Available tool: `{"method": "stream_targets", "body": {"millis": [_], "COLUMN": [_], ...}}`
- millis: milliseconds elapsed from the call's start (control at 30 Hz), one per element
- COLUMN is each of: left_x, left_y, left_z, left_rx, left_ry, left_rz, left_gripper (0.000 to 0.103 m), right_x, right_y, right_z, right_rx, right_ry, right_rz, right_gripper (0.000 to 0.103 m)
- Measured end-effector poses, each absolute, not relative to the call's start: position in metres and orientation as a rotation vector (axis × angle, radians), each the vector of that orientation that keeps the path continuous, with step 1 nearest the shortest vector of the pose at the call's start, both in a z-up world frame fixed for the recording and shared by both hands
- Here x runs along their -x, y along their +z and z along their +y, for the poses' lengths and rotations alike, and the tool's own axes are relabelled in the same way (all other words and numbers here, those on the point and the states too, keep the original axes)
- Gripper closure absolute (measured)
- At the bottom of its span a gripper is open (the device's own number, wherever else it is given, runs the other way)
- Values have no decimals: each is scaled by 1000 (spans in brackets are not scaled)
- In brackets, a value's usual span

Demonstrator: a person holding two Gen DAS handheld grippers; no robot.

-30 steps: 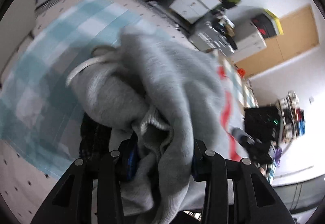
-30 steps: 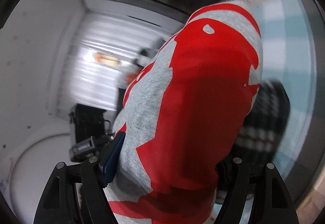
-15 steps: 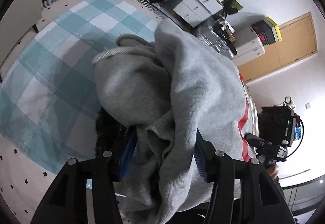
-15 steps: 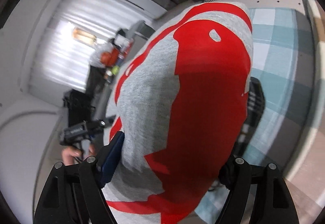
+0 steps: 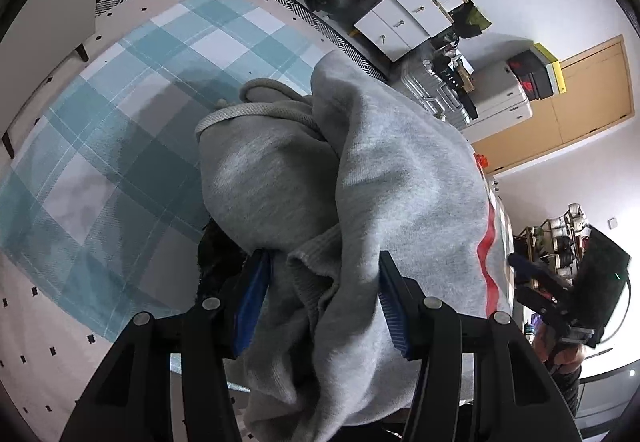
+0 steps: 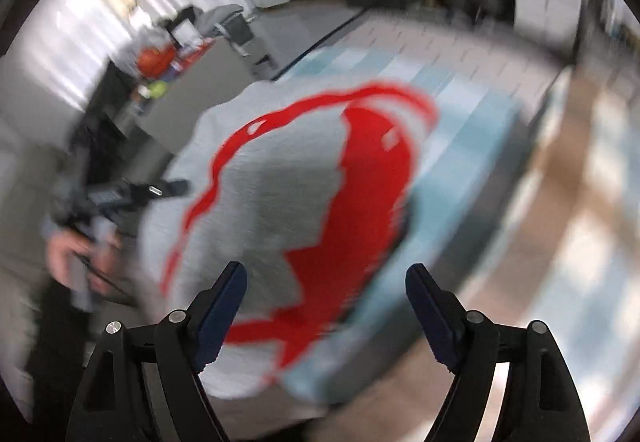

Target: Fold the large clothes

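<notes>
A grey sweatshirt (image 5: 400,181) with a red print (image 6: 360,201) lies bunched on a blue checked cloth (image 5: 100,161). My left gripper (image 5: 323,258) points down into it. A thick fold of grey cloth sits between its jaws, and both blue pads (image 5: 252,302) show bare faces beside it, so the fold lies loose. My right gripper (image 6: 326,270) hangs above the red print with its jaws opening and nothing between them; this view is blurred. Each gripper shows in the other's view: the right gripper (image 5: 560,294), and the left gripper (image 6: 120,197) in a hand (image 6: 76,254).
A dark garment (image 5: 216,254) peeks out under the sweatshirt. The checked cloth lies on a white patterned cover (image 5: 40,322). White drawers (image 5: 400,13), a silver suitcase (image 5: 432,93) and a wooden door (image 5: 580,101) stand beyond. A cluttered shelf (image 5: 568,238) is at the right.
My right gripper let go of the red-printed part, rose and rolled, so the sweatshirt now lies below it. My left gripper's jaws widened around the grey fold and stayed in place.
</notes>
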State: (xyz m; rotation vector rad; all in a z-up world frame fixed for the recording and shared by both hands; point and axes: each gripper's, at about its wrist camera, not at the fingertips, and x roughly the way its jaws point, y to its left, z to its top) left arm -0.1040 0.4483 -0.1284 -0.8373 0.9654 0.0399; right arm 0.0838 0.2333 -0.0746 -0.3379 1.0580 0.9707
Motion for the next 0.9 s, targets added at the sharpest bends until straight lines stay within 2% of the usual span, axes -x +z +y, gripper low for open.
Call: {"method": "stream_targets", "body": {"millis": [133, 233, 333, 400, 433, 567, 733, 900], "left_x": [120, 139, 162, 171, 172, 155, 130, 124], "left_y": [-108, -87, -54, -38, -38, -85, -155, -158], "left_z": [447, 450, 431, 404, 391, 358, 379, 403], "left_rx": [794, 753, 710, 644, 611, 561, 705, 739], "left_ry": [84, 171, 197, 153, 130, 94, 109, 56], "left_rz": [941, 908, 862, 825, 834, 980, 1056, 1025], "left_gripper": [54, 54, 54, 54, 54, 54, 55, 55], "right_x": [-41, -8, -2, -11, -15, -10, -7, -6], "right_y": [-59, -75, -102, -109, -114, -117, -116, -119], "right_z": [241, 262, 279, 281, 282, 285, 283, 280], "right_rx": [467, 649, 725, 687, 663, 703, 734, 732], "right_ry": [1059, 1094, 1069, 1064, 1061, 1034, 1030, 1037], "right_rz": [914, 848, 878, 928, 957, 939, 954, 943], "right_gripper": [15, 12, 10, 0, 0, 0, 0, 0]}}
